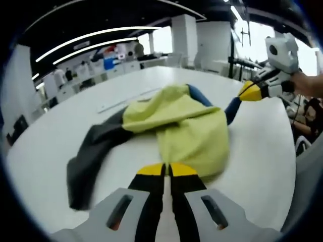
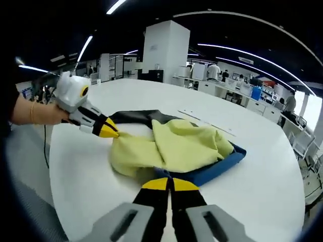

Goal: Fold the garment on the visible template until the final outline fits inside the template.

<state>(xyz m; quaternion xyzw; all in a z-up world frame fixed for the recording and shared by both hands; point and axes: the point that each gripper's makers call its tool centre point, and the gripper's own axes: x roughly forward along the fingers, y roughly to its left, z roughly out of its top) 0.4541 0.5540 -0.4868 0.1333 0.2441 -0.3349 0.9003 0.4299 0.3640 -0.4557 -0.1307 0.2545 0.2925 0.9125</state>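
Note:
A crumpled garment lies on the white table (image 1: 45,151): a yellow-green body (image 1: 186,126), a dark grey sleeve (image 1: 88,156) trailing left and a blue part (image 1: 233,108) on the right. My left gripper (image 1: 166,169) is shut, its yellow tips pinching the near edge of the yellow-green cloth. In the right gripper view the same gripper (image 2: 112,132) comes in from the left, held by a hand, its tip at the yellow-green fabric (image 2: 176,146). My right gripper (image 2: 170,184) is shut on the blue part (image 2: 214,169); it is also in the left gripper view (image 1: 251,92).
A thin pale line (image 1: 126,101) marks the table beyond the garment, also seen as a line (image 2: 202,120) in the right gripper view. The table's edge (image 2: 55,166) runs close on the left there. Counters and people stand far behind.

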